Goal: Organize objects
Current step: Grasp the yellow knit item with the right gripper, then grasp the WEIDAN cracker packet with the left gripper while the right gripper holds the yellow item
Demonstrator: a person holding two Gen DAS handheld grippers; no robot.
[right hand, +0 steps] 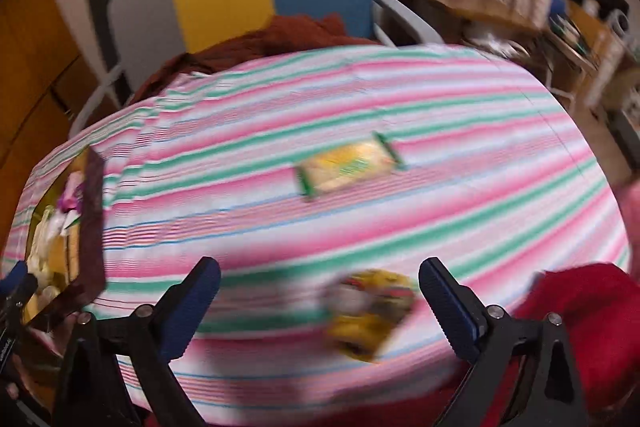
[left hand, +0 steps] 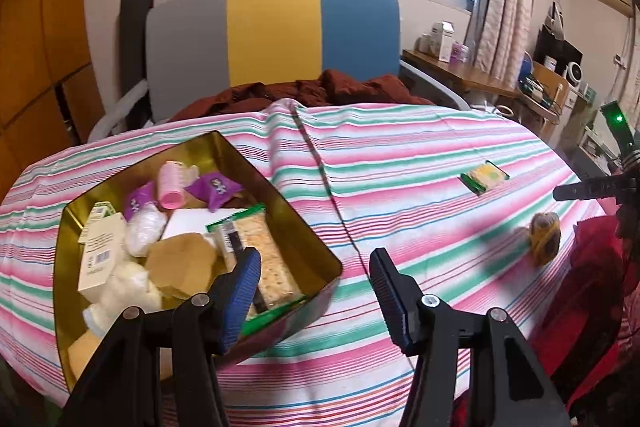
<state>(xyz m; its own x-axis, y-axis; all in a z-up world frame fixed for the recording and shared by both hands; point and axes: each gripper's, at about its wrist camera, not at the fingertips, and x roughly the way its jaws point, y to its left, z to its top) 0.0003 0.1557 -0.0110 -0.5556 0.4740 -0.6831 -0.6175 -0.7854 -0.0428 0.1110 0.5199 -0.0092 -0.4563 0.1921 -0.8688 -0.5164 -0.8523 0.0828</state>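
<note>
- A gold tin [left hand: 276,183] sits at the lower left of the left wrist view on the striped cloth [left hand: 400,163] that covers the desk; its lid is off.
- Inside the tin: a long cracker pack [left hand: 264,251] with green ends along its right side, a pink roller [left hand: 170,185] near the far wall, 2 purple wrapped sweets [left hand: 216,187], a white card box [left hand: 100,247] at the left, a tan piece [left hand: 184,263] in the middle, and pale wrapped lumps [left hand: 132,287] toward the near corner.
- The left tongs [left hand: 316,287] hover over the tin's near right corner, partly open with nothing between the pads.
- Out on the cloth, well apart from the tin, lies a small green-edged cracker pack [left hand: 485,177] at the right.
- A yellow packet [right hand: 370,311] lies at the lower centre of the right wrist view, blurred, between the fingers of the right tongs [right hand: 320,291].
- The right tongs stand wide open and their pads do not touch the packet.
</note>
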